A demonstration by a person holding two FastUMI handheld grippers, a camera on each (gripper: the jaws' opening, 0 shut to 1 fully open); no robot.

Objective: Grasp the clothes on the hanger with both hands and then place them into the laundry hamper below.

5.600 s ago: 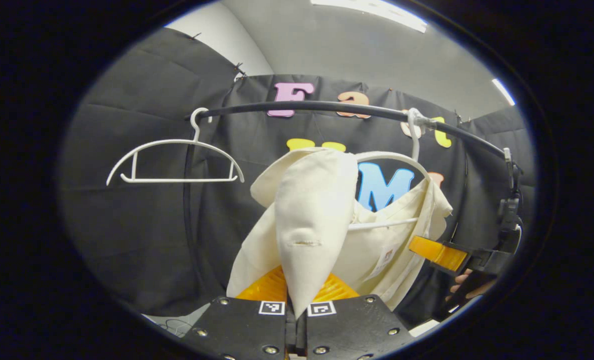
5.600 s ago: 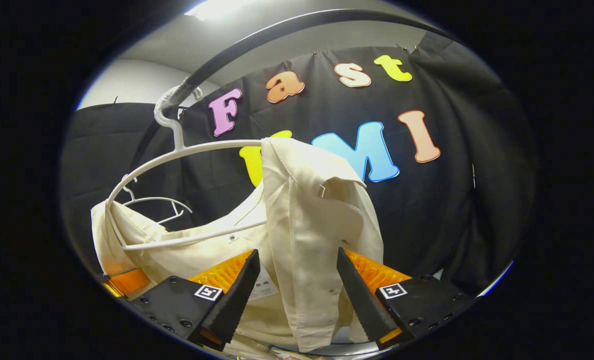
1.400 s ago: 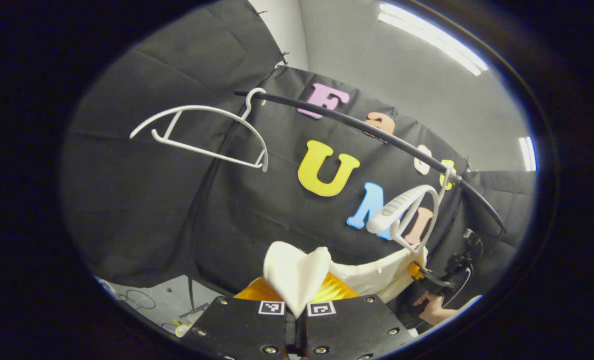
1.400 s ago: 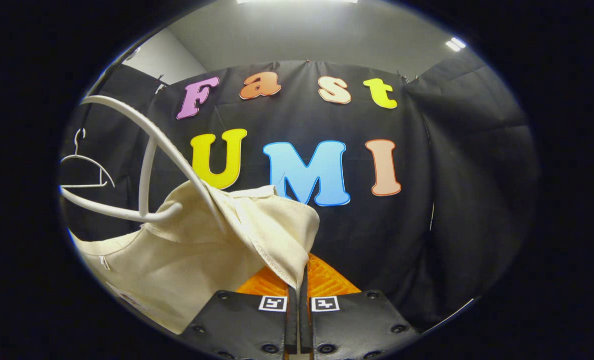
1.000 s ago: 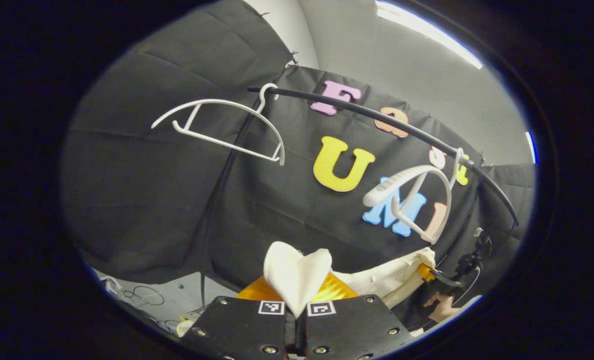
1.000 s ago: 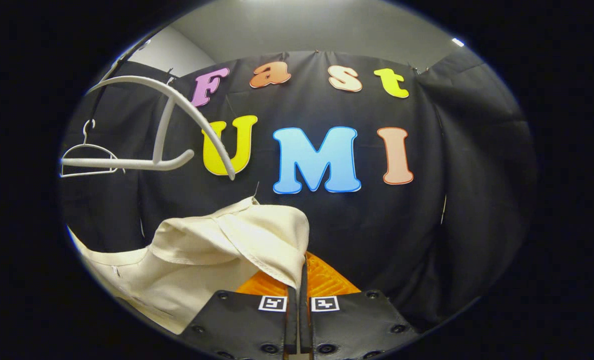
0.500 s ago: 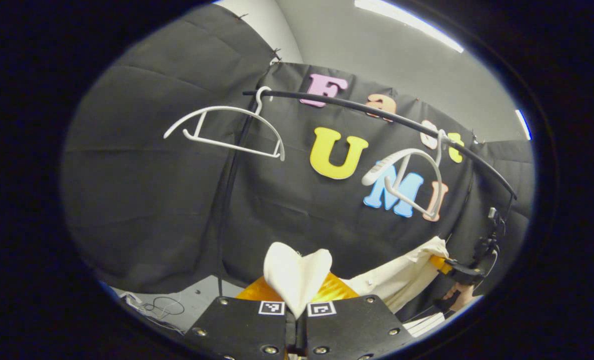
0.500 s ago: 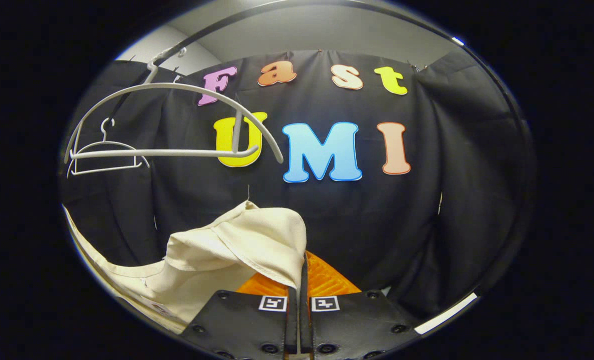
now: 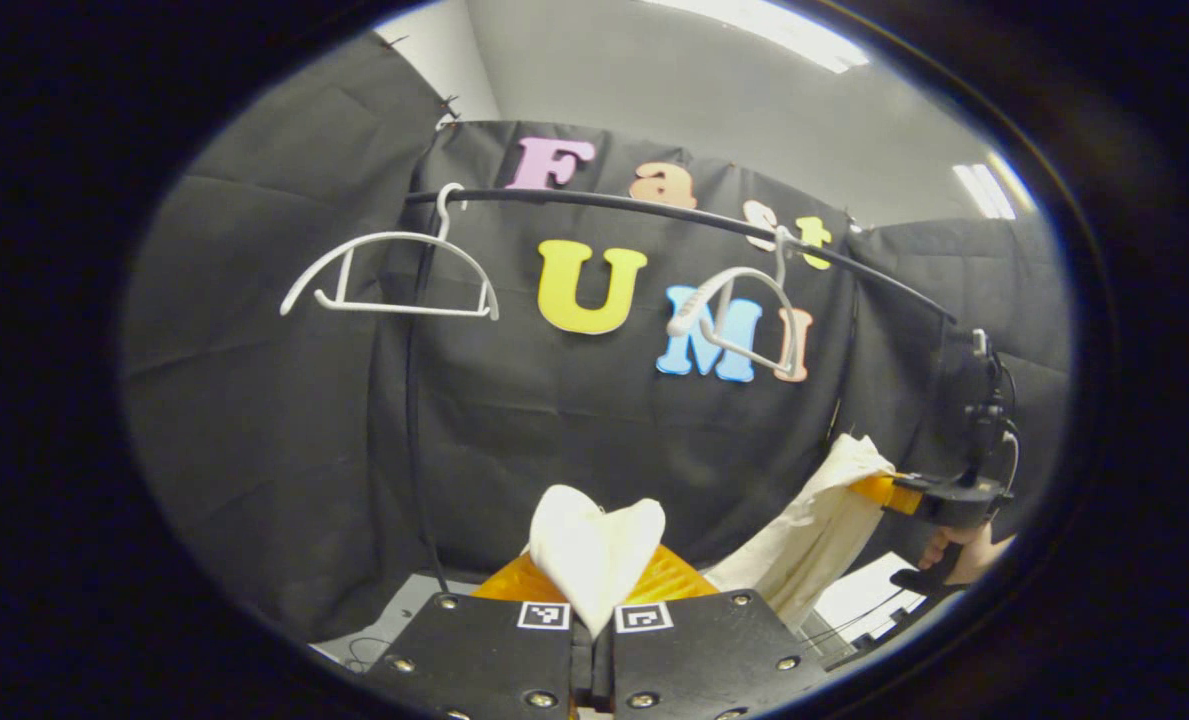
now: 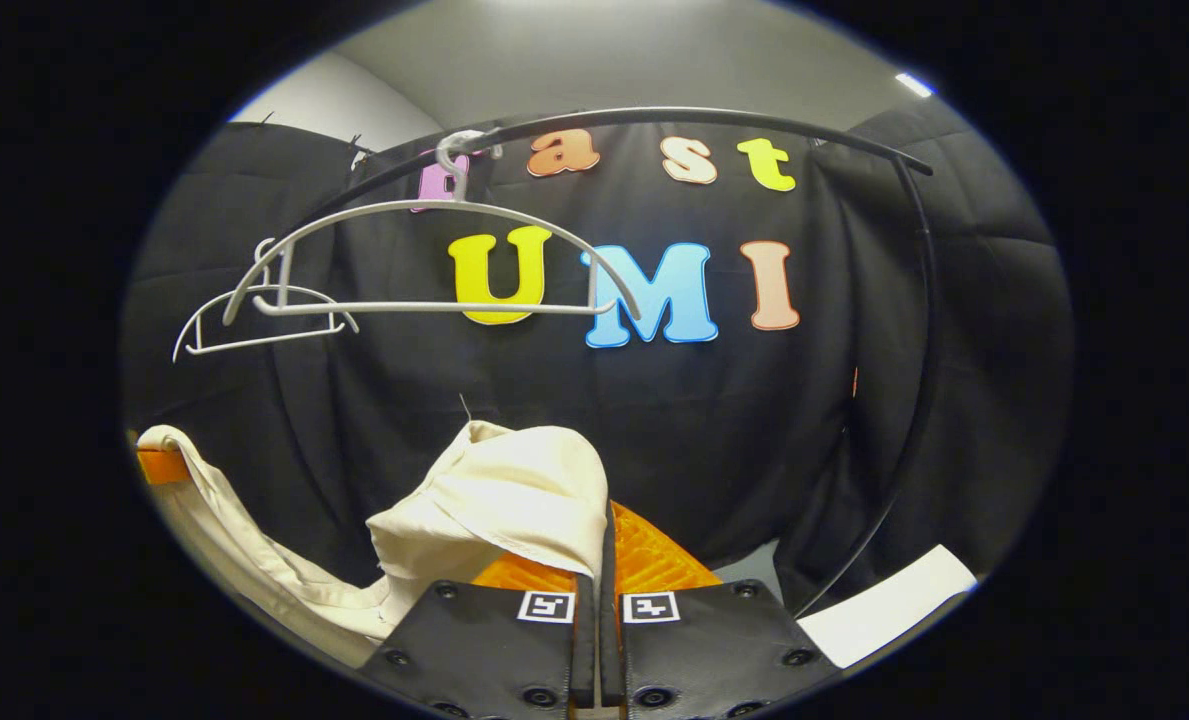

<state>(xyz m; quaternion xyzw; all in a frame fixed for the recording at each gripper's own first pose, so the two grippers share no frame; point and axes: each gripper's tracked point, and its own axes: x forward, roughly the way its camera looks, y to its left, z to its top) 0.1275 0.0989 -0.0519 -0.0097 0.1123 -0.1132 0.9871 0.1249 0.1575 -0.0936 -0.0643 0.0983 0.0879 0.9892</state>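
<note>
We had the left tool point(image 9: 592, 640) pressed together on a fold of the cream woven cotton garment point(image 9: 594, 545), which bunched up just ahead of its tips. The right tool point(image 10: 599, 640) was likewise pinched tight on another part of the same cloth point(image 10: 514, 500), the fabric heaped to the left of its tips and trailing away toward the other tool. From the left tool we could see the right tool point(image 9: 894, 492) farther off to the right, a hand point(image 9: 964, 550) behind it, and the garment sagging in a loose strip between the two. Above and well clear of both tools hung the bare white plastic hanger point(image 10: 434, 265) on the black curved metal rail point(image 9: 654, 212), with a second white hanger point(image 9: 389, 275) beside it. The garment was therefore off its hanger and carried in the air. We could not see the hamper. We judged the cloth light, soft and limp, so it would droop and swing rather than hold shape, and a thin pinch might slip. Holding at thick seams or collar folds seemed safest while lowering it.
</note>
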